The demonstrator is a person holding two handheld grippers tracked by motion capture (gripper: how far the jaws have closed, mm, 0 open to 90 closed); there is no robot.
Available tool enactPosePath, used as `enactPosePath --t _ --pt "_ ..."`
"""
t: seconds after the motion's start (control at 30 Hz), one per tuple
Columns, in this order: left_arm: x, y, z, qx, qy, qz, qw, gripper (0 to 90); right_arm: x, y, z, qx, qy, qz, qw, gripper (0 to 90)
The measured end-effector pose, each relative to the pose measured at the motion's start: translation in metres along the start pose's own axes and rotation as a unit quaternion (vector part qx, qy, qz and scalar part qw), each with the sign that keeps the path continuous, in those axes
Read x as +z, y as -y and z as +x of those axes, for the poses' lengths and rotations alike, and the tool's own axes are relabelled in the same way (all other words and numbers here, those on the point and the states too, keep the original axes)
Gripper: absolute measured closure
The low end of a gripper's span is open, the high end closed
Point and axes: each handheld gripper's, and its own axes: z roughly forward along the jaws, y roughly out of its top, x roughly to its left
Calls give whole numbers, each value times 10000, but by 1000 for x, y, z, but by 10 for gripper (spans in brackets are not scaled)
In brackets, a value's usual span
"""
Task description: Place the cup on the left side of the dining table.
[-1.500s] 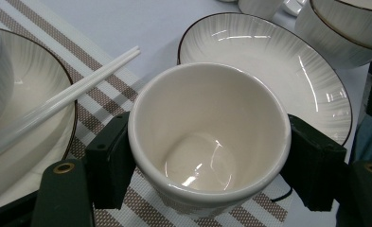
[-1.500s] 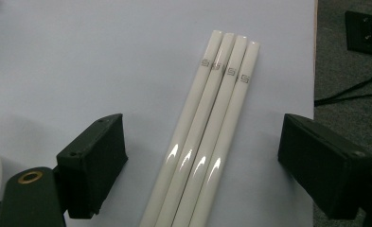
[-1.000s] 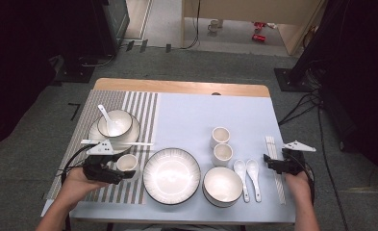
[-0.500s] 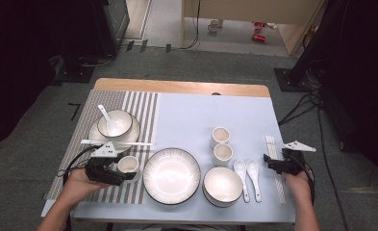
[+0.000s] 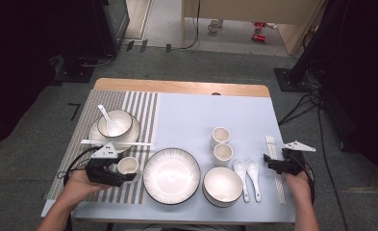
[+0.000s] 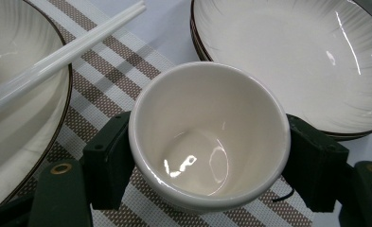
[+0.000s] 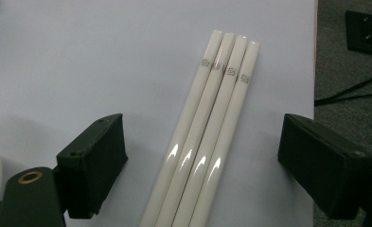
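Observation:
A small cream cup stands on the striped placemat, seen from above so its glossy inside shows. My left gripper is shut on the cup, one black pad against each side of its wall. In the high view the cup sits at the front left, beside the big plate, with my left gripper around it. My right gripper is open, its jaws wide apart over several white chopsticks that lie side by side on the blue table. My right gripper is at the right edge, by the chopsticks.
A large white plate and a bowl sit at the front middle. Two spoons lie right of the bowl, behind which stand two cups. A bowl holding a spoon rests on a plate at the left, fronted by a pair of chopsticks.

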Motion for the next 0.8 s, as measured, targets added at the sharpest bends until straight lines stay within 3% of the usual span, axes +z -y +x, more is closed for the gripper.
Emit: enactPosePath --t 0.23,0.8 --pt "3 -1 -3 132 52 152 9998 236 0 0 0 3 0 -1 10000 156" --pt "-2 -6 -4 -36 61 132 9999 234 0 0 0 1 -1 1 10000 156"
